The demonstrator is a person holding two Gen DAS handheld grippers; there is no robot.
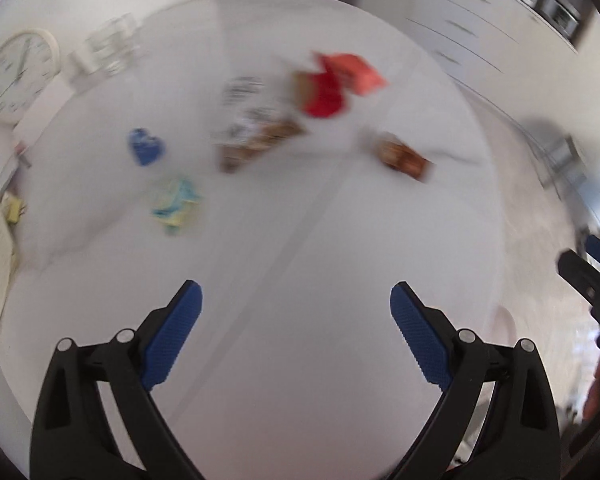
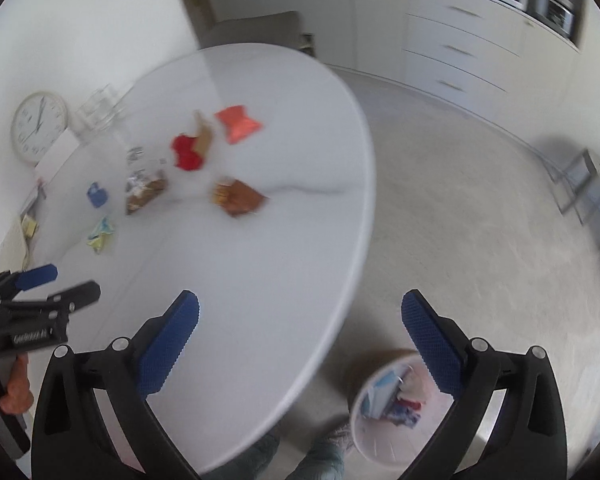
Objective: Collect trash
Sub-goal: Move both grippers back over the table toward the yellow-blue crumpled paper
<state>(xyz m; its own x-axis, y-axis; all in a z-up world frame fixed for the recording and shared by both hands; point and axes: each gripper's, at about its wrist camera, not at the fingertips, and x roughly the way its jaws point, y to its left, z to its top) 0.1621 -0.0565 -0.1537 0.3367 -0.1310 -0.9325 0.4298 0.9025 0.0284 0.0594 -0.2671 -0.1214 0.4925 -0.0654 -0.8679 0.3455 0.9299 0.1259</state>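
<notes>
Scattered wrappers lie on the far half of the white round desk: a red wrapper and an orange-red wrapper toward the far edge, a brown wrapper nearer the right edge, a clear-and-brown packet in the middle, and a blue wrapper and a pale yellow-green wrapper toward the left edge. All look thin, crumpled and very light, likely crinkly and somewhat slippery. They should crush without harm, so a pinch on a raised fold or a loose corner looks the surest hold; a flat edge lying on the desk could slide away. On the floor by the near right edge of the desk stands a white bin that already has scraps in it.

The left hand-held gripper hangs over the bare near part of the desk, its jaws spread wide, holding and touching nothing. The right hand-held gripper is likewise wide apart and empty, above the desk's near right edge and close to over the bin. Both views are blurred.
</notes>
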